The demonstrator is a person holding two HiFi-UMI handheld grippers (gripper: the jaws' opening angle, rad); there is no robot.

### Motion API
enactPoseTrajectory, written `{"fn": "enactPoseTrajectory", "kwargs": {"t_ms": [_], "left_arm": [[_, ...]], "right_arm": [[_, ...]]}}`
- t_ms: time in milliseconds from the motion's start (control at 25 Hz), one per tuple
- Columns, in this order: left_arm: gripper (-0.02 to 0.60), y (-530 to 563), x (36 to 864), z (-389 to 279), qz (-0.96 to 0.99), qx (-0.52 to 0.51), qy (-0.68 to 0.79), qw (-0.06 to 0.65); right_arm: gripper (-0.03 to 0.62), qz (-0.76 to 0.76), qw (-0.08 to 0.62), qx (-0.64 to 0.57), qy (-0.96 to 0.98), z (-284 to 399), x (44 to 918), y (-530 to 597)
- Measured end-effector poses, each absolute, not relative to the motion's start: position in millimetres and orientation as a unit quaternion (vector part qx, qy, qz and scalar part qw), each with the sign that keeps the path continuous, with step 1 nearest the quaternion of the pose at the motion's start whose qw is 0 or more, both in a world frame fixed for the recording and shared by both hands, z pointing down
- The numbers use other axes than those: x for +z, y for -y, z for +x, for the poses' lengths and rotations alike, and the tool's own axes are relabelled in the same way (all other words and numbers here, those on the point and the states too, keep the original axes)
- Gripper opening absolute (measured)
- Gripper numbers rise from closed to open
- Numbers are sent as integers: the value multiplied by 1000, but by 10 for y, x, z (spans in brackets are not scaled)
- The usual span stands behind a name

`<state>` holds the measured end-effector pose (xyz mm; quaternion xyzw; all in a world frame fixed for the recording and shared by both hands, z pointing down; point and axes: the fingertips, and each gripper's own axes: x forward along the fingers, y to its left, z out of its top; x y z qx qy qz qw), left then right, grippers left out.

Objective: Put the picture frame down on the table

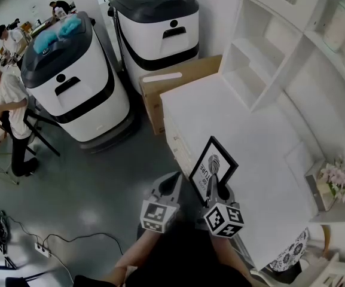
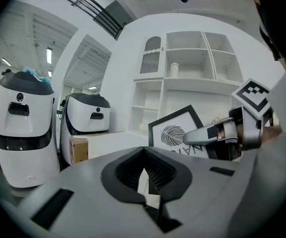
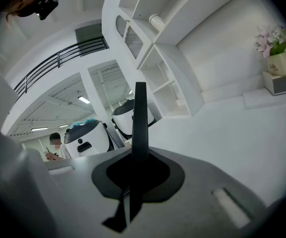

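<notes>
Head view looks steeply down; both gripper views look along their jaws (sharing the white table (image 1: 262, 142)).

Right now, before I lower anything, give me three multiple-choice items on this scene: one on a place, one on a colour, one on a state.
1. Where is the picture frame?
A. Lying flat on the table
B. Held up in the right claw at the edge of the table
C. On a shelf

2. What colour is the frame's border?
A. White
B. Gold
C. Black

3. What does the left claw hold?
A. Nothing
B. The frame
C. A flower pot

Answers:
1 B: the right gripper view shows the frame's edge clamped between the jaws.
2 C: the dark rim shows in the head view.
3 A: the left gripper view shows nothing between its jaws.
</notes>
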<state>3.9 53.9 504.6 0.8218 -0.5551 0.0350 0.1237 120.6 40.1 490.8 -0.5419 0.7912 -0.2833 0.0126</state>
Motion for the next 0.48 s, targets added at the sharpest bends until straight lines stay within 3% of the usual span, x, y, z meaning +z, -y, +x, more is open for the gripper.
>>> {"fn": "enactPoseTrajectory", "kwargs": {"t_ms": [480], "left_arm": [[11, -375, 5062, -92, 816, 38, 564, 121]], "right_arm": [[14, -536, 15, -290, -793, 1091, 4942, -224]]}}
